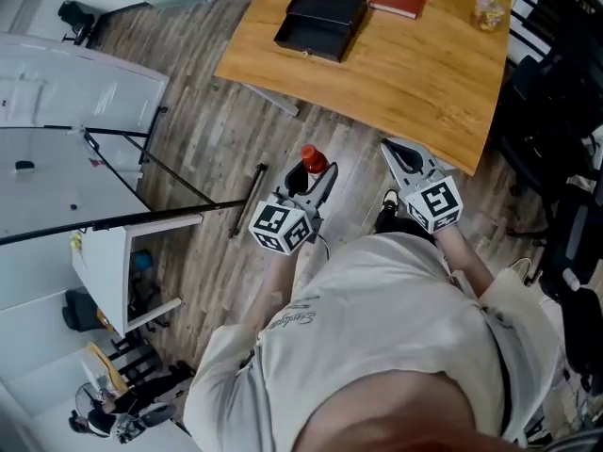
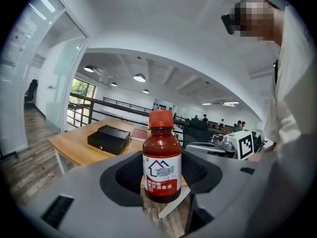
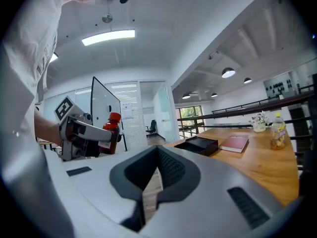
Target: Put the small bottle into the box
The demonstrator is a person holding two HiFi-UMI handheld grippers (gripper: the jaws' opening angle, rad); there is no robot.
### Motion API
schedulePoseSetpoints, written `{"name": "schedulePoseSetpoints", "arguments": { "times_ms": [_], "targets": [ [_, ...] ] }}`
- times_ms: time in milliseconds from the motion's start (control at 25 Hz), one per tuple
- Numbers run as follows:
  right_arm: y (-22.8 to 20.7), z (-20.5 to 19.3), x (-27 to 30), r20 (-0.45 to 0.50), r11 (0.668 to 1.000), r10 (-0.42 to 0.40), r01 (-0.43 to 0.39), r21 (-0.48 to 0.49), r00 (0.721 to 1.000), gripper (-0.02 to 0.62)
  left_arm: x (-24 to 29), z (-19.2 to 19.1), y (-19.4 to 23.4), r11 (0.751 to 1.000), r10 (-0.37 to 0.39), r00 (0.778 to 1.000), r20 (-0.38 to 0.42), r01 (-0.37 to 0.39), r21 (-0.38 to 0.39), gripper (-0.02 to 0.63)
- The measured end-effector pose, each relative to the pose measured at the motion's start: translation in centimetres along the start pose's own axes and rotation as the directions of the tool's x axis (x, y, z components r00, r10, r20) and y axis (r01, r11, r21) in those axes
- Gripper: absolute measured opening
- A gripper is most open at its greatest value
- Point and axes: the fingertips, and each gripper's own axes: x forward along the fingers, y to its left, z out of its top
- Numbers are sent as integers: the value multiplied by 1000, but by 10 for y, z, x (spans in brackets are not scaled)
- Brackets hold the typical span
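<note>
Half done: your left gripper (image 1: 317, 177) clamps the bottle (image 2: 161, 157).
Right gripper (image 3: 157, 163): jaws together, empty.
Left: reach the box (image 1: 320, 23).

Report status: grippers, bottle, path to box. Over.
Left gripper shut on the small brown red-capped bottle, upright, short of the wooden table. Right gripper shut, empty. Black rectangular box sits on it ahead; nothing seen between.

Glossy plastic small bottle (image 2: 161, 152) (paper label (image 2: 160, 176)), matt black box (image 1: 321, 23), smooth wooden table (image 1: 405, 83), wood-grain plank floor (image 1: 236, 139).
</note>
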Motion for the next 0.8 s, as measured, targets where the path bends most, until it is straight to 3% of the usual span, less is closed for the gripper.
{"name": "schedulePoseSetpoints", "arguments": {
  "times_ms": [120,520,800],
  "targets": [
    [-20,-3,12,-12,999,37,-37,0,999,-5,21,14,5,1000,16,1000,19,-17,21,225],
    [-60,-34,29,-97,995,60,-53,80,993,-5,65,15,35,997,58,998,-20,-59,-46,225],
    [-56,-18,68,-80,995,102,-100,28,992,-5,70,20,77,990,97,995,22,-94,-105,225]
  ]
}}
